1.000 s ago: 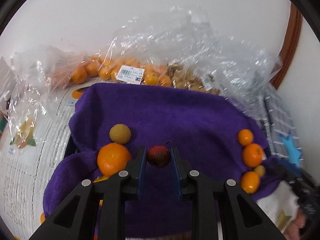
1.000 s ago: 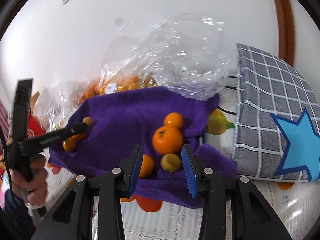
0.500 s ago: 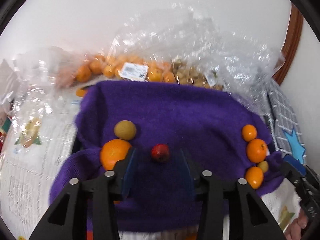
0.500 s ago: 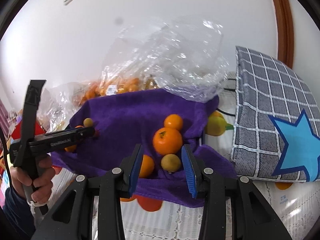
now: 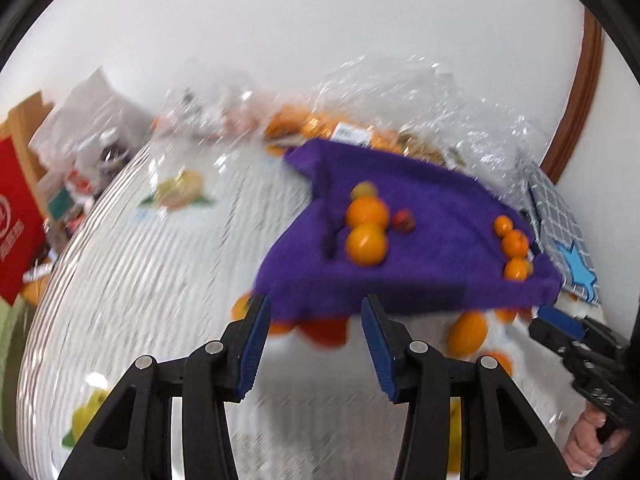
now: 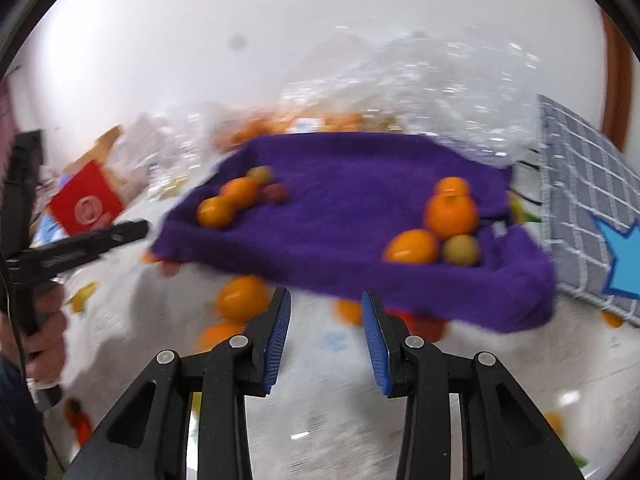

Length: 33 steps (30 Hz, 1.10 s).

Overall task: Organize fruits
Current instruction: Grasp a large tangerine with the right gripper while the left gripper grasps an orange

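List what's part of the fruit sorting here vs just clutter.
Job:
- purple towel
- oranges and small red fruit grouped at its left
- oranges and a greenish fruit grouped at its right
- loose oranges on the tablecloth
- both hand-held grippers, open and empty

Clutter:
- red box
- checked star cushion
- plastic bags

Below my jaws, a white patterned tablecloth (image 5: 160, 264) carries a purple towel (image 5: 432, 280) at centre frame and loose oranges (image 6: 242, 298) beneath its edge.
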Each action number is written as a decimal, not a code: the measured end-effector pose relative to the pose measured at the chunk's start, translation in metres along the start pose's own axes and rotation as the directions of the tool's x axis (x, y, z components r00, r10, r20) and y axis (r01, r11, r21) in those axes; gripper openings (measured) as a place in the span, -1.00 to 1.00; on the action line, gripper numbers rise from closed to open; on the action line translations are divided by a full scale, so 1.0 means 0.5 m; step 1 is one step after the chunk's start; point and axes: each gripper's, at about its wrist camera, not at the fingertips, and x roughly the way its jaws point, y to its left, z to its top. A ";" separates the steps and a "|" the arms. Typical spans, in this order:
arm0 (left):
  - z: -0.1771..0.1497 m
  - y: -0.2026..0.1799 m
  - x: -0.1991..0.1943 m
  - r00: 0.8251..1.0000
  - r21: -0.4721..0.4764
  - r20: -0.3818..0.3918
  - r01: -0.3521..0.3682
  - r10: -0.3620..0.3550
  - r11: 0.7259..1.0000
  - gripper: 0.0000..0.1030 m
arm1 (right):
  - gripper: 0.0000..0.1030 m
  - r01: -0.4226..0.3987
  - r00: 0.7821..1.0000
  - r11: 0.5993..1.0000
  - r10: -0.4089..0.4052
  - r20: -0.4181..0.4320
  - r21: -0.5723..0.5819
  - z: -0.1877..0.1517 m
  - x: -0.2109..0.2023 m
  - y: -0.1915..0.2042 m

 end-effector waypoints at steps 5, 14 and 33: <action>-0.038 0.023 -0.028 1.000 -0.006 -0.006 0.003 -0.003 1.000 -0.14 | 0.04 -0.095 0.995 0.994 0.095 -0.013 -0.050 -0.022 -0.003 0.063; -0.064 0.007 -0.041 1.000 0.016 -0.014 0.013 -0.013 1.000 -0.13 | -0.18 -0.044 0.992 0.994 0.032 -0.121 -0.097 -0.054 0.062 0.092; -0.080 -0.169 0.007 0.986 0.123 -0.081 0.156 -0.147 0.980 -0.13 | -0.18 0.137 0.991 0.990 -0.137 -0.001 0.017 -0.100 -0.089 -0.040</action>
